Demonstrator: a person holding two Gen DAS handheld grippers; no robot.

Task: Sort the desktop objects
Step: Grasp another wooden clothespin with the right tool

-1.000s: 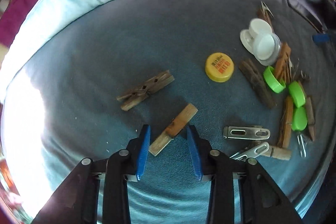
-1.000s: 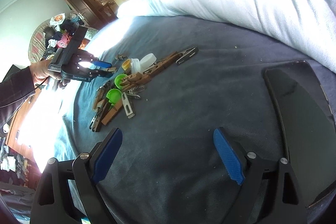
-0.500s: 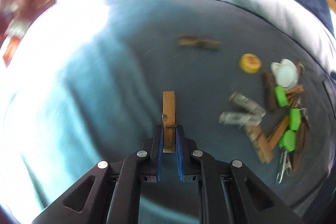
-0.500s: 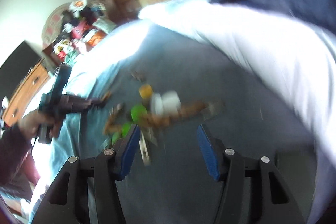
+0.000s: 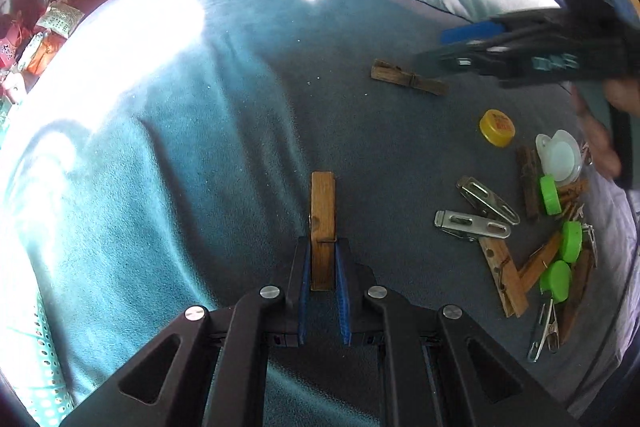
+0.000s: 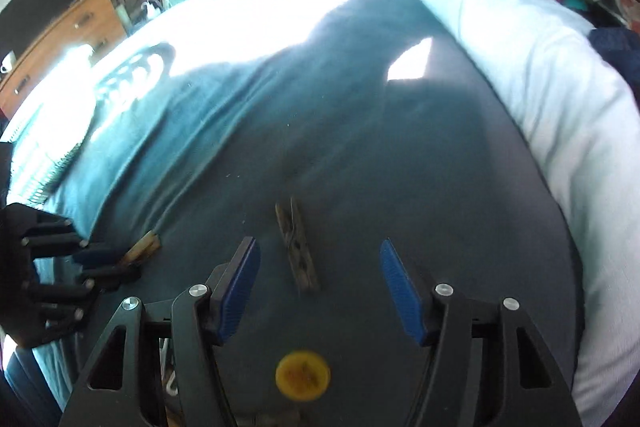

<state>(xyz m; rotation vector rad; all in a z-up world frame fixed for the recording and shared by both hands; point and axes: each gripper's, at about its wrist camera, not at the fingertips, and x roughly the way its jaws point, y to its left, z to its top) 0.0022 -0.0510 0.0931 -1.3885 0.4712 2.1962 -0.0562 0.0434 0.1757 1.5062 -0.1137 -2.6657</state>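
The left claw (image 5: 323, 277) is clamped on the tail of a light, stiff wooden clothespin (image 5: 322, 215) above the bed (image 5: 224, 131). The right claw (image 6: 320, 287) hangs open over a darker clothespin (image 6: 297, 245), best pinched across its flat sides. Only the left view shows the pile of pegs, metal clips (image 5: 472, 225) and green caps (image 5: 571, 235); both show the yellow cap (image 6: 303, 374).
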